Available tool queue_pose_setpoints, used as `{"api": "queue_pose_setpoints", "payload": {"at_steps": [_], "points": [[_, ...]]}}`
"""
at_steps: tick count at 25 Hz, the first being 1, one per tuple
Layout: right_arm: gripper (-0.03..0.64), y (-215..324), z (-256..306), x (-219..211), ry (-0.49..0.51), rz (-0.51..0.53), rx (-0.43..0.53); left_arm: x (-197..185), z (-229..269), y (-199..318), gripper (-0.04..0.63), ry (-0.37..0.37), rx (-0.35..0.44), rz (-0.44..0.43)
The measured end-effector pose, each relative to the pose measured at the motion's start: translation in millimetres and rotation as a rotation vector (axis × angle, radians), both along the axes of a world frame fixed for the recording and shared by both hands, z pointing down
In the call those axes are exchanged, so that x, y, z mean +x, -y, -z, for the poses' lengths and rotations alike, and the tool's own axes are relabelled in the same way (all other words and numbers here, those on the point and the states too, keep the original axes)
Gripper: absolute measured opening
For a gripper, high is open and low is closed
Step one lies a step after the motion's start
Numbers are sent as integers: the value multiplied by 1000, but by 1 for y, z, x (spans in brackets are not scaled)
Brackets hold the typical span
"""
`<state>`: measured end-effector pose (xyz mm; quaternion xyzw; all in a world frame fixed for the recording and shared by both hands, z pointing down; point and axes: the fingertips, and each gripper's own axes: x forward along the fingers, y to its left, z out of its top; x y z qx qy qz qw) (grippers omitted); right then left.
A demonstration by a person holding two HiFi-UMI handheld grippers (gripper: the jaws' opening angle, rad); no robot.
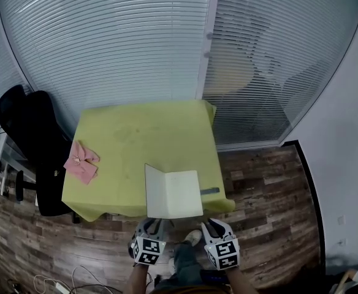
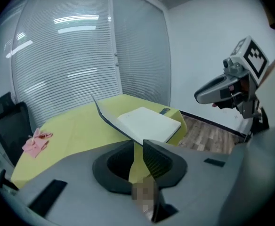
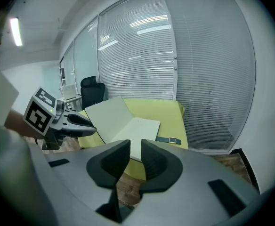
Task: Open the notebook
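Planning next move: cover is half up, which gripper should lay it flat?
Left, probably. The left gripper sits right before the raised cover; the right gripper faces the flat pages.

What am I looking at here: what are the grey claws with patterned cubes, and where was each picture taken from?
There is no robot: a person holds a two-jaw gripper in each hand, and the cubes are part of those grippers. The wide picture comes from a camera on the person's head, looking down, with the left gripper and right gripper at its bottom edge. The other two pictures come from cameras riding on each gripper, looking along its jaws. On the yellow-green table lie a notebook, open with its cover tilted up, a pink cloth left of it and a dark strap at its right. Both grippers are open and hold nothing.
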<state>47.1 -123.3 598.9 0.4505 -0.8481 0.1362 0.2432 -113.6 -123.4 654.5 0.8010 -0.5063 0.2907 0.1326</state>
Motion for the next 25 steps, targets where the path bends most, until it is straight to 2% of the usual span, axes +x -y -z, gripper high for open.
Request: {"api": "queue_pose_setpoints", "payload": {"at_steps": [9, 14, 20, 25], "points": [[84, -1, -14, 6, 1, -13, -25, -23, -16, -2, 86, -271, -62, 186], [78, 7, -20, 5, 10, -18, -25, -36, -28, 0, 92, -459, -108, 306], [71, 12, -24, 12, 7, -23, -28, -38, -47, -1, 114, -529, -140, 347], [69, 14, -20, 6, 73, -37, -46, -38, -67, -1, 121, -674, -217, 427]]}}
